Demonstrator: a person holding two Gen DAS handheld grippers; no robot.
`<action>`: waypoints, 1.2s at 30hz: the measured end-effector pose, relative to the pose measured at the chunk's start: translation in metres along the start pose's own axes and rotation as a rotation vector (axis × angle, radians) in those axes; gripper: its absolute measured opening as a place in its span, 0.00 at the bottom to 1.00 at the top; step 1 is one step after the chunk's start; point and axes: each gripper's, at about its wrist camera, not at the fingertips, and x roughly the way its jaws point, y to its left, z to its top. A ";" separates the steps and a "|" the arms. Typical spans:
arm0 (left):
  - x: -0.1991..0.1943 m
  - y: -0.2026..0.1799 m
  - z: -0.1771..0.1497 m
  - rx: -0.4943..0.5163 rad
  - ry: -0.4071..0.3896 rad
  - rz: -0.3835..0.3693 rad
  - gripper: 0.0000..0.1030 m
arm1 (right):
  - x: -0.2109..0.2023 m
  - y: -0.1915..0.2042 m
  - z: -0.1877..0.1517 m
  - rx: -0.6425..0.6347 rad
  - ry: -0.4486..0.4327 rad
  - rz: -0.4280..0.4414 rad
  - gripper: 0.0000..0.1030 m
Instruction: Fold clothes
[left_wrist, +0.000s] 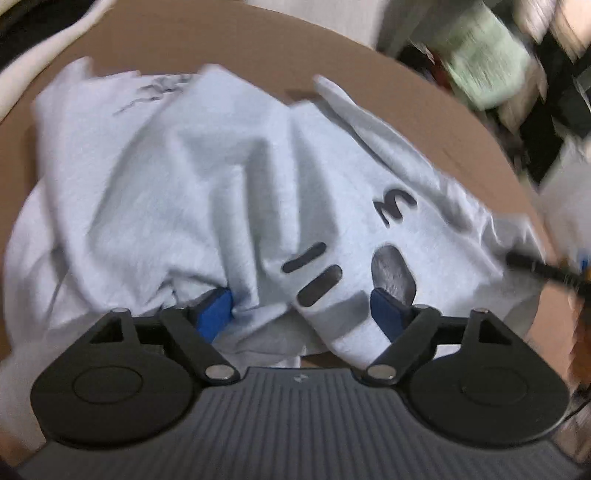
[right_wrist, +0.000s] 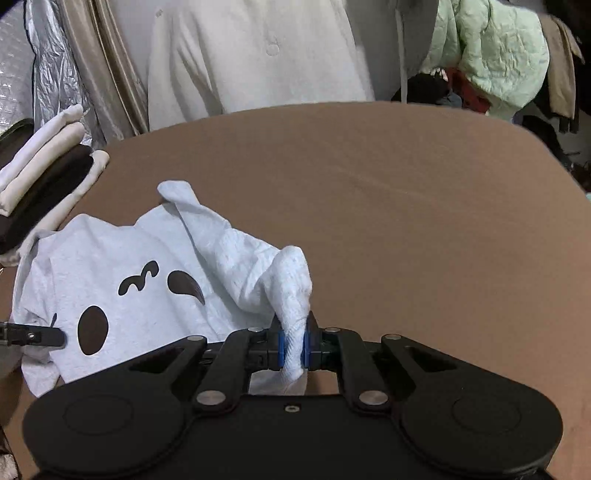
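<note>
Right gripper (right_wrist: 293, 345) clenched on a bunched edge of the grey T-shirt (right_wrist: 122, 280), lifting it for spreading; left gripper (left_wrist: 301, 308) spread wide over the crumpled cloth.

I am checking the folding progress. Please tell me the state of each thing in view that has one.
Light grey T-shirt: crumpled, unfolded, lying on the brown table.
Right gripper: shut on a bunched part of the T-shirt.
Left gripper: open, fabric lying between its fingers.
Stack of clothes: folded, piled at the table's left edge.
</note>
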 end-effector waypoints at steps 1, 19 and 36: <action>0.006 -0.006 0.001 0.062 0.003 0.038 0.45 | 0.005 -0.001 -0.001 0.019 0.024 0.038 0.12; -0.141 0.002 -0.034 -0.064 -0.222 -0.021 0.04 | -0.116 -0.002 -0.069 0.231 -0.056 0.156 0.11; -0.061 0.057 0.078 -0.182 -0.234 0.313 0.73 | -0.142 0.049 -0.097 -0.115 0.158 0.013 0.16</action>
